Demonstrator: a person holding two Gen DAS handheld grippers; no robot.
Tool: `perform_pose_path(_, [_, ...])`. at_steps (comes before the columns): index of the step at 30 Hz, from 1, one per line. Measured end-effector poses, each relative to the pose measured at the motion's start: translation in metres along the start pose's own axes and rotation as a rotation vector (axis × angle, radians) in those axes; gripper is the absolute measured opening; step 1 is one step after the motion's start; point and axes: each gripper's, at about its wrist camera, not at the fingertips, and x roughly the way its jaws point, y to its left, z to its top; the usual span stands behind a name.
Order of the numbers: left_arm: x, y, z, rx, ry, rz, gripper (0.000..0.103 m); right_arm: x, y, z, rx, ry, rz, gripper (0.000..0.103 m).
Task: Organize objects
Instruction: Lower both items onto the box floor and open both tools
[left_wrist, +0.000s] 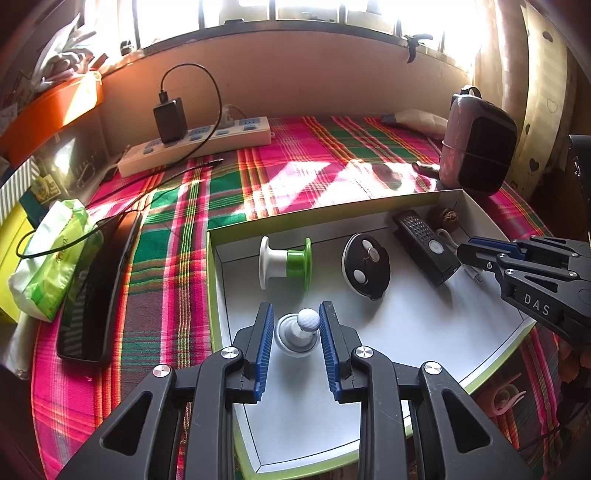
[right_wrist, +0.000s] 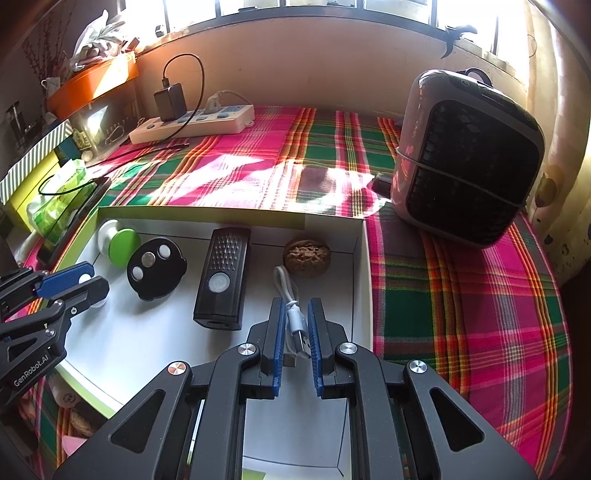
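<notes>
left gripper (left_wrist: 296, 325) jaws part-open around white knob (left_wrist: 307, 318) in box (left_wrist: 332, 210); right gripper (right_wrist: 296, 325), marked "das", clamps white usb cable (right_wrist: 294, 314). left reads "genrobot.ai".

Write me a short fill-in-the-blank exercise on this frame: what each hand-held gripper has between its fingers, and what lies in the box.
1. The right hand-held gripper is shut on a white ____.
2. Between the fingers of the left hand-held gripper stands a small white ____-topped piece.
3. The spool in the box has one white end and one ____ end.
4. The walnut lies in the box's far ____ corner.

Missing words: cable; ball; green; right
</notes>
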Motion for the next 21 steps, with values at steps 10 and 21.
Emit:
perform_pose_path(10, [-0.001,0.001,-0.001,-0.001,-0.002,0.001,0.028,-0.001,0.000,-0.001,0.012,-0.001,0.005,0.013])
perform_pose_path(21, [-0.016,0.001,-0.009,-0.002,-0.018,0.001,0.030,-0.011,0.008,-0.005,0.006,-0.021,0.027,0.024])
